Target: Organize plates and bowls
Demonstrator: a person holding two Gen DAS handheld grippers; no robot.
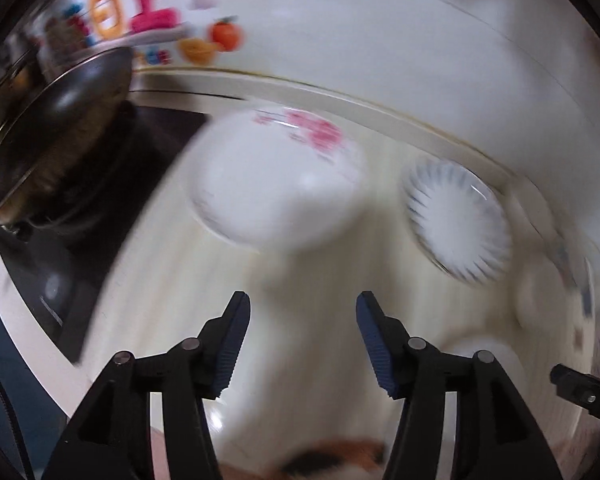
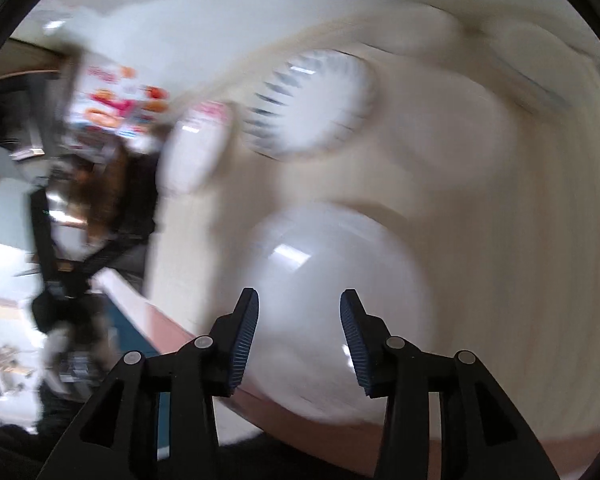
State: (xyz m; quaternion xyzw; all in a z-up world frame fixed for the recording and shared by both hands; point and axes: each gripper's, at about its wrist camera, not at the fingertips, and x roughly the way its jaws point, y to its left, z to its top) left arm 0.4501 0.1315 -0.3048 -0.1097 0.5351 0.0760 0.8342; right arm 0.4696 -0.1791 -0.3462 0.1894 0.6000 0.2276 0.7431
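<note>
- Counter [image 2: 500, 240], pale cream, carries all the dishes; both views are blurred.
- White plate [image 2: 332, 300] lies directly ahead of the right tongs [image 2: 299, 340], near the front edge and closest to this hand. It is round, so it has no long axis.
- Fluted dish [image 1: 458, 220] and pink-flowered bowl [image 1: 276, 184] stand farther back, ahead of the left tongs [image 1: 302, 340].
- Both tongs are spread apart, holding nothing, and point forward and down at the counter.
</note>
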